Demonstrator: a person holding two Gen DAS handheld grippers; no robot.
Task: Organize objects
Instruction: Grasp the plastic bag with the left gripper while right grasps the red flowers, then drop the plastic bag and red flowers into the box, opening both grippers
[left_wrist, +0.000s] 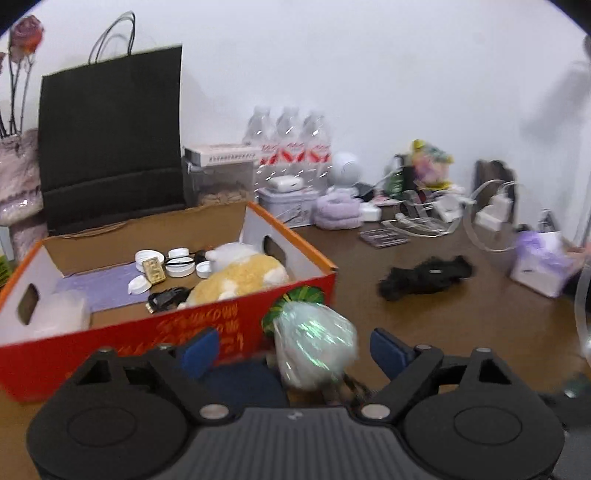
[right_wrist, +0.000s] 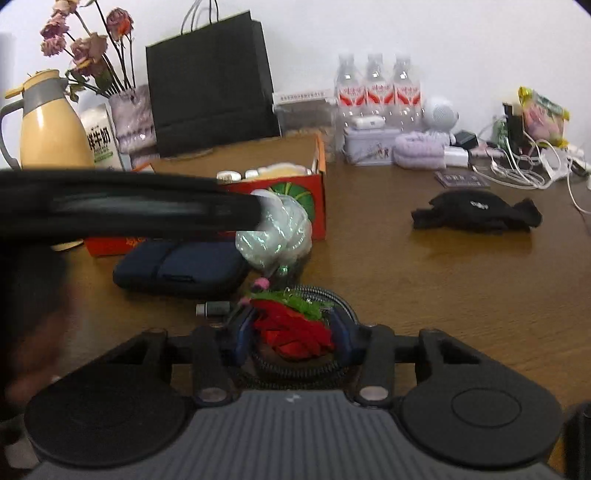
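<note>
The shiny wrapped bundle (left_wrist: 316, 347) is sitting low in the middle of the left view, between the spread-apart fingers of the left gripper (left_wrist: 291, 349), in front of the red box (left_wrist: 110, 332). It should close gently, then lift over the wall. The right gripper (right_wrist: 291, 332) is squeezing a red flower (right_wrist: 295, 330).

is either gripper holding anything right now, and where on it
The right gripper is shut on the red ornament, pinching its red body from both sides. The left gripper is open around the iridescent bag, not gripping it.
</note>
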